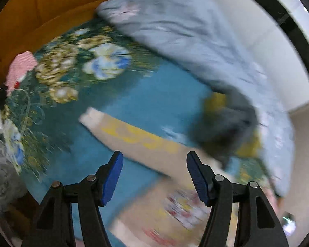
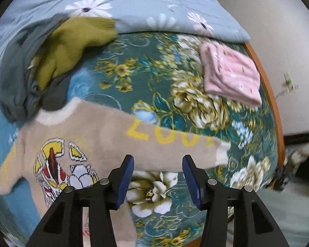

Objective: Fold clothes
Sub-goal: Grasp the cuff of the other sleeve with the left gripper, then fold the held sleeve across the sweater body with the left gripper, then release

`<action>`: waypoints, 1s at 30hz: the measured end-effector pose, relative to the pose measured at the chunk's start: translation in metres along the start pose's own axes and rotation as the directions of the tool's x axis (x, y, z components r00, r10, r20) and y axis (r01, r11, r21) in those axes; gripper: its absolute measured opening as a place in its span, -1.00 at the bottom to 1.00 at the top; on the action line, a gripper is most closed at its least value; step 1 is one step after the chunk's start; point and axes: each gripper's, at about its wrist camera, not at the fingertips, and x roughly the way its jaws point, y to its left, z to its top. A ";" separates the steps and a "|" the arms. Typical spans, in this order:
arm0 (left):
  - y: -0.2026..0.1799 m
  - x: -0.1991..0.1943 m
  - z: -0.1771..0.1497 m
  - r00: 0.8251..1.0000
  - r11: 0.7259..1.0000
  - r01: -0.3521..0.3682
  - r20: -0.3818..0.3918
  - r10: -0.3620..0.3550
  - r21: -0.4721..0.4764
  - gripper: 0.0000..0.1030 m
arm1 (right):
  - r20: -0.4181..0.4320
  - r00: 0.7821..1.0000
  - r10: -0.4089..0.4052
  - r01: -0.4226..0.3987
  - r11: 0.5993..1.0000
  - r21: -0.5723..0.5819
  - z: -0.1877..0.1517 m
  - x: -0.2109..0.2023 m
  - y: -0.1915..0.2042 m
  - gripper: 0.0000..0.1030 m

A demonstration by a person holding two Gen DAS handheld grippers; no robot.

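Both your grippers hang open and empty over the bed: the left gripper and the right gripper. The beige sweater lies spread on the floral sheet just beyond your fingertips, one sleeve stretched out. The folded pink garment sits farther off, right of your right gripper.

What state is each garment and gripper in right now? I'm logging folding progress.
beige sweater: spread flat, unfolded, one sleeve stretched out
pink garment: folded, lying near the bed's edge
olive garment: crumpled, unfolded
grey garment: crumpled in a heap beside the olive one
floral duvet: bunched along the far side
left gripper: open, empty
right gripper: open, empty
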 end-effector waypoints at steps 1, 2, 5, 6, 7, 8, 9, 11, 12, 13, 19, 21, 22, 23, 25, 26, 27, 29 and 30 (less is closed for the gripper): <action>0.018 0.025 0.008 0.999 0.999 -0.037 -0.022 0.036 -0.032 0.27 | 0.003 1.000 -0.008 0.008 1.000 -0.022 0.001 -0.002 0.003 0.05; 0.038 0.051 0.015 0.996 0.995 -0.067 -0.055 0.063 -0.071 0.27 | 0.007 1.000 -0.018 0.019 0.998 -0.055 0.002 -0.004 0.007 0.06; 0.091 0.115 0.029 0.987 0.969 -0.111 -0.139 0.082 -0.219 0.27 | 0.004 0.999 -0.038 0.038 0.992 -0.117 0.003 -0.007 0.010 0.07; 0.107 0.133 0.030 0.983 0.953 -0.109 -0.171 0.061 -0.283 0.27 | -0.004 0.999 -0.046 0.045 0.992 -0.118 0.003 -0.006 0.008 0.07; 0.123 0.151 0.031 0.981 0.930 -0.095 -0.191 0.027 -0.354 0.27 | -0.013 0.998 -0.054 0.052 0.992 -0.118 0.003 -0.005 0.006 0.07; 0.133 0.162 0.030 0.981 0.911 -0.085 -0.196 0.004 -0.404 0.26 | -0.021 0.998 -0.057 0.055 0.992 -0.114 0.003 -0.004 0.003 0.07; 0.140 0.173 0.029 0.979 0.893 -0.079 -0.204 -0.015 -0.444 0.27 | -0.029 0.998 -0.060 0.057 0.992 -0.108 0.003 -0.002 0.000 0.08; 0.154 0.193 0.025 0.974 0.851 -0.061 -0.217 -0.063 -0.521 0.25 | -0.039 0.997 -0.064 0.059 0.993 -0.105 0.000 -0.002 -0.004 0.08; 0.158 0.200 0.022 0.973 0.832 -0.047 -0.215 -0.088 -0.553 0.23 | -0.044 0.997 -0.066 0.061 0.993 -0.104 -0.002 -0.003 -0.006 0.08; 0.160 0.205 0.021 0.972 0.820 -0.040 -0.213 -0.101 -0.571 0.16 | -0.050 0.996 -0.068 0.062 0.993 -0.103 -0.004 -0.003 -0.009 0.08; 0.146 0.196 0.025 0.978 0.834 -0.011 -0.179 -0.106 -0.552 -0.82 | -0.039 0.998 -0.057 0.054 0.995 -0.078 -0.014 -0.012 -0.026 0.08; 0.130 0.176 0.031 0.985 0.866 0.027 -0.135 -0.109 -0.499 -0.83 | -0.035 0.999 -0.041 0.039 0.998 -0.056 -0.017 -0.014 -0.032 0.08; 0.120 0.162 0.035 0.988 0.887 0.055 -0.104 -0.115 -0.458 -0.83 | -0.033 0.999 -0.033 0.032 0.998 -0.045 -0.019 -0.014 -0.034 0.08; 0.107 0.146 0.038 0.990 0.909 0.087 -0.069 -0.126 -0.408 -0.83 | -0.029 0.999 -0.025 0.024 0.999 -0.038 -0.020 -0.015 -0.036 0.08; 0.076 0.103 0.042 0.983 0.939 0.181 0.020 -0.184 -0.293 -0.83 | -0.021 1.000 -0.008 0.007 1.000 -0.025 -0.024 -0.016 -0.039 0.08; 0.060 0.083 0.042 0.974 0.946 0.226 0.058 -0.218 -0.233 -0.83 | -0.014 1.000 0.000 -0.001 1.000 -0.027 -0.025 -0.017 -0.040 0.08; 0.046 0.068 0.044 0.966 0.949 0.256 0.082 -0.244 -0.183 -0.83 | -0.007 1.000 0.006 -0.007 0.999 -0.038 -0.027 -0.018 -0.040 0.08; 0.014 0.039 0.047 0.947 0.949 0.307 0.120 -0.298 -0.069 -0.83 | 0.013 1.000 -0.002 0.003 0.998 -0.069 -0.028 -0.017 -0.040 0.08; -0.002 0.027 0.045 0.937 0.943 0.331 0.128 -0.325 -0.023 -0.83 | 0.019 1.000 0.000 0.001 0.997 -0.071 -0.028 -0.017 -0.041 0.08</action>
